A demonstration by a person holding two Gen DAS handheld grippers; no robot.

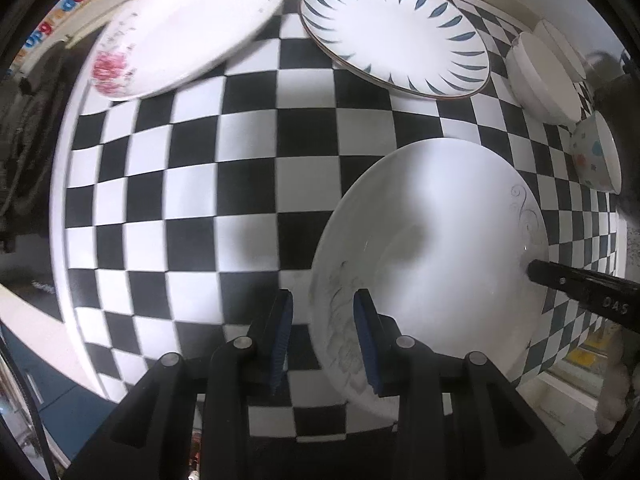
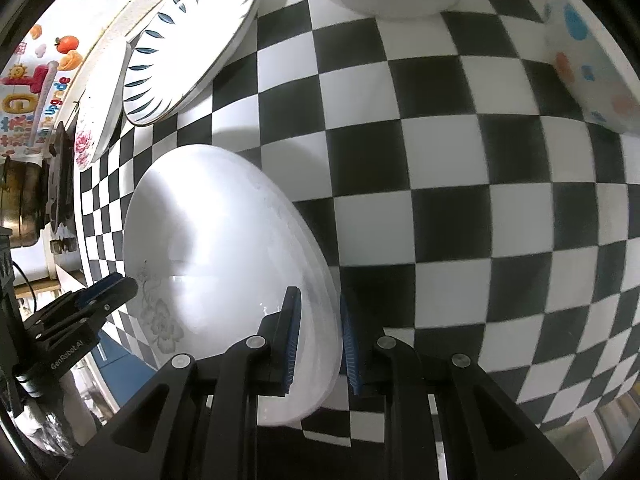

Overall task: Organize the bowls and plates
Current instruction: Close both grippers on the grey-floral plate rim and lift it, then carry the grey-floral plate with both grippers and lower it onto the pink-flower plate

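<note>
Both grippers straddle opposite rims of the white plate with grey floral print (image 1: pixel 432 248), jaws apart around its edge. Left gripper (image 1: pixel 323 334) sits at the near rim, right gripper (image 2: pixel 319 338) at the other side. This plate lies on the checkered tablecloth (image 1: pixel 224 184), near the blue-petal plate (image 1: pixel 394 30), rose-print plate (image 1: pixel 188 28), white bowls (image 1: pixel 542 74) and spotted bowl (image 1: pixel 596 152).

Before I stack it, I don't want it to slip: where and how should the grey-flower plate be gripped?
Grip the grey-flower plate at its thin rim, coming in edge-on from opposite sides. It is wide and shallow, so only the rim fits between fingers. The left gripper straddles the near rim by the flower print, and the right gripper straddles the opposite rim, one finger above and one below.
</note>
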